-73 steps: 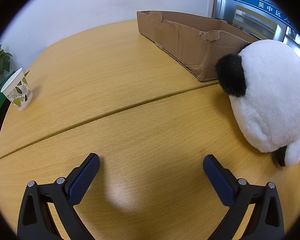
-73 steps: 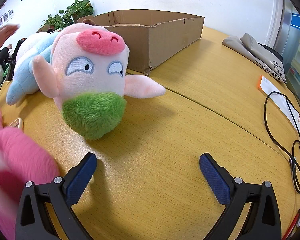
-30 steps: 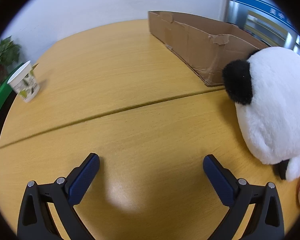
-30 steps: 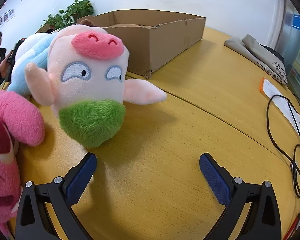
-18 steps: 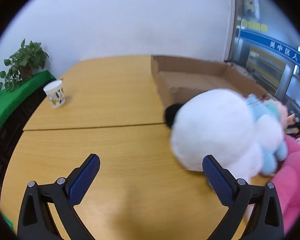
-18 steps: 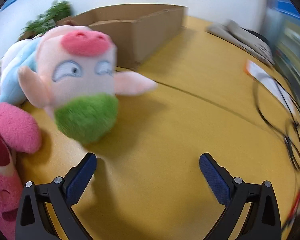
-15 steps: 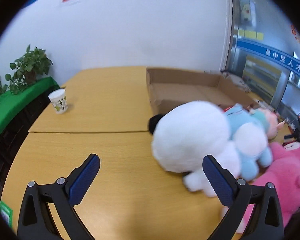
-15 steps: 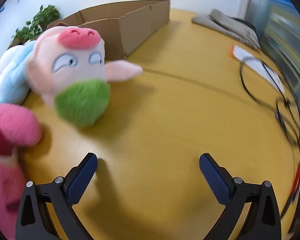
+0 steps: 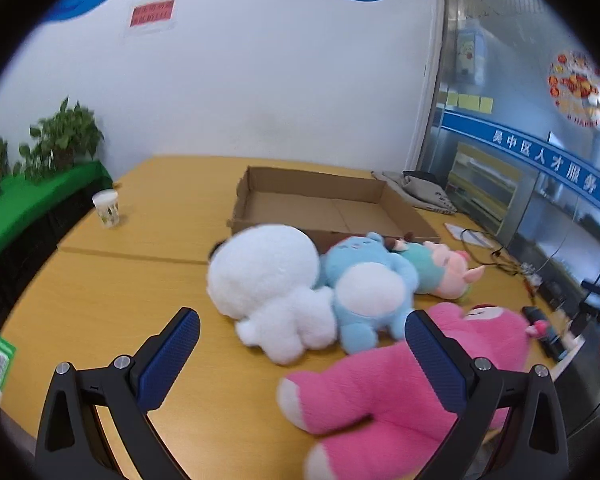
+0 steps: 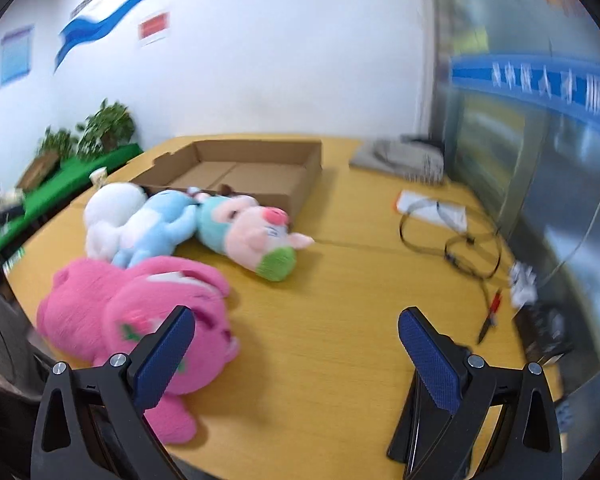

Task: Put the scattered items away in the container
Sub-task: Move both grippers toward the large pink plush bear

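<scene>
Several plush toys lie on the wooden table in front of an open, empty cardboard box (image 9: 324,210) (image 10: 240,176). A white panda plush (image 9: 268,284) (image 10: 108,212) is leftmost, then a light blue plush (image 9: 366,288) (image 10: 156,228), then a pink pig plush with a green end (image 9: 444,272) (image 10: 252,236). A big pink bear plush (image 9: 400,384) (image 10: 132,312) lies nearest. My left gripper (image 9: 300,356) is open and empty, above the table before the panda and bear. My right gripper (image 10: 296,352) is open and empty, its left finger over the bear.
A paper cup (image 9: 108,208) stands at the table's left. A folded grey cloth (image 10: 404,160), papers and black cables (image 10: 452,240), a red pen (image 10: 492,312) and a crumpled paper lie at the right. Potted plants (image 9: 60,140) stand on a green shelf beyond the left edge.
Both grippers have risen and pulled back from the table, so the whole toy pile and the box's inside now show. Both stay open.
</scene>
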The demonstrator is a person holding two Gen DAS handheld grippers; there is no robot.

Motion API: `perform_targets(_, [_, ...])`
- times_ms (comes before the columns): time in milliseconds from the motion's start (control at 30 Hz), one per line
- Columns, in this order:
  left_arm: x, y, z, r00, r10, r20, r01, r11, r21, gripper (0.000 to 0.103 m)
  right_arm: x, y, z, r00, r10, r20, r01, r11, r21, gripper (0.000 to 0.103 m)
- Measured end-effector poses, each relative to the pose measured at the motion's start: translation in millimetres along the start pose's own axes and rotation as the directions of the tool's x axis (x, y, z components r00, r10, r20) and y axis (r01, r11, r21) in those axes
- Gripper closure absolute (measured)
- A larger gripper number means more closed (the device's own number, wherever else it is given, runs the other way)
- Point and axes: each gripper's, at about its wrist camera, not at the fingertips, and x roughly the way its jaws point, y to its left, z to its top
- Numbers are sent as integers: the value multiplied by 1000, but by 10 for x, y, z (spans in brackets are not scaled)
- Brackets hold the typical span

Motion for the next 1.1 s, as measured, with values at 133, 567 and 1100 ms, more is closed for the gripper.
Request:
perform_targets(133, [-81,-139,-155,996,-85,-26,83,995,-55,1,-136,465,-163,993,32,110,-35,999,28,0])
perform_targets(567, [459,-747,-425,936,-305,-178,296,952,-75,1,206,743,-133,989,102,111,-123,972,202,0])
perform_targets(1100, [1429,-785,-820,864,-357,-356,289,929,-232,1,1187,654,-424,985,167,-29,-153,950,271,0])
